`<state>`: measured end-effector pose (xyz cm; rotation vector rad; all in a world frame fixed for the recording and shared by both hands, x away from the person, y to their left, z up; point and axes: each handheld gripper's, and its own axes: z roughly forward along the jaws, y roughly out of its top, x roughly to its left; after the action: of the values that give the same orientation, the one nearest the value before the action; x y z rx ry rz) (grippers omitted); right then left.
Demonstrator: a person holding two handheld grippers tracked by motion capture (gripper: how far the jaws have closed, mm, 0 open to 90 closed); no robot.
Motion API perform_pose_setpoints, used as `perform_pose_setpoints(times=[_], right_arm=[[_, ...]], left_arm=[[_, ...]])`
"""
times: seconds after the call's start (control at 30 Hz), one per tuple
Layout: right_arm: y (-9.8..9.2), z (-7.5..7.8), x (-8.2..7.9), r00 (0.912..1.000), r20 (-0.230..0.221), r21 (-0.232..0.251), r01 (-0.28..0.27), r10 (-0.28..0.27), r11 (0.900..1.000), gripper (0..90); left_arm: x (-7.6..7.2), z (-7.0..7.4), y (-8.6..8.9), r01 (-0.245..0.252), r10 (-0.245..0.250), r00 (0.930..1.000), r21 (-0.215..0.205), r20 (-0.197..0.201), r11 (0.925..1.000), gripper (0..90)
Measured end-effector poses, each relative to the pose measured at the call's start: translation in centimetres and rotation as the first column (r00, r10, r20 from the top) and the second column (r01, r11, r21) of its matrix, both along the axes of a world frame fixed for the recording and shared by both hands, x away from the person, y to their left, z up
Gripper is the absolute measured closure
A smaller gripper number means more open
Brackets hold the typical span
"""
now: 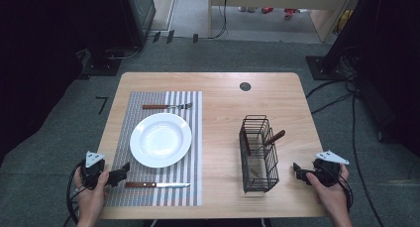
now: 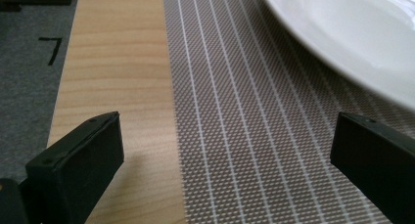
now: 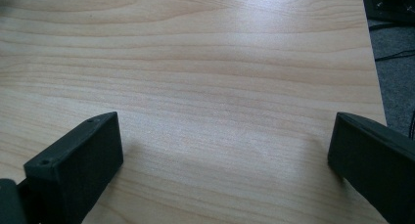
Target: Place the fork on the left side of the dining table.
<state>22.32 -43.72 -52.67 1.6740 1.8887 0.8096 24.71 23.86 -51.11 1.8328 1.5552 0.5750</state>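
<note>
Wooden-handled steel knife (image 1: 157,185) is lying along the desk's near edge, blade pointing right, just beside the left gripper (image 1: 123,169). Both the left gripper and the right gripper (image 1: 296,169) are resting spread, holding nothing.

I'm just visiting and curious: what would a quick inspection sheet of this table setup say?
Surface: wooden table, striped placemat on its left half.
Job's things: knife and fork flank a white plate on the placemat.
Clutter: black wire basket holding a wooden-handled utensil.
Grippers: left gripper and right gripper open, empty.
Cables: one trails from each gripper; more on floor at right.
Surroundings: grey carpet, dark stands.
</note>
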Motion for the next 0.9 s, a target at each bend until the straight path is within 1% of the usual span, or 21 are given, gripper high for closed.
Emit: perform_pose_setpoints(times=[0.03, 0.07, 0.17, 0.2, 0.23, 0.9], right_arm=[[0.00, 0.00, 0.00, 1.0000, 0.000, 0.000, 0.000, 0.000, 1.000, 0.0], [0.00, 0.00, 0.00, 1.0000, 0.000, 0.000, 0.000, 0.000, 1.000, 0.0], [0.01, 0.00, 0.00, 1.0000, 0.000, 0.000, 0.000, 0.000, 1.000, 0.0], [0.01, 0.00, -0.01, 1.0000, 0.000, 0.000, 0.000, 0.000, 1.000, 0.0], [0.01, 0.00, 0.00, 1.0000, 0.000, 0.000, 0.000, 0.000, 1.000, 0.0], [0.02, 0.00, -0.01, 1.0000, 0.000, 0.000, -0.003, 0.003, 1.000, 0.0]], left_arm=[[0.04, -0.22, -0.04, -0.004, 0.004, 1.0000, 0.006, -0.007, 1.0000, 0.0], [0.06, -0.58, -0.13, -0.004, 0.005, 0.9999, 0.022, -0.012, 0.9998, 0.0], [0.00, -0.76, -0.71, 0.003, -0.002, 1.0000, 0.087, -0.008, 0.9962, 0.0], [-0.02, -0.76, -0.77, 0.000, 0.000, 1.0000, 0.090, -0.006, 0.9959, 0.0], [0.03, -0.78, -0.70, -0.002, 0.002, 0.9999, 0.080, -0.010, 0.9968, 0.0], [0.04, -0.80, -0.68, -0.006, 0.007, 0.9999, 0.079, -0.008, 0.9969, 0.0]])
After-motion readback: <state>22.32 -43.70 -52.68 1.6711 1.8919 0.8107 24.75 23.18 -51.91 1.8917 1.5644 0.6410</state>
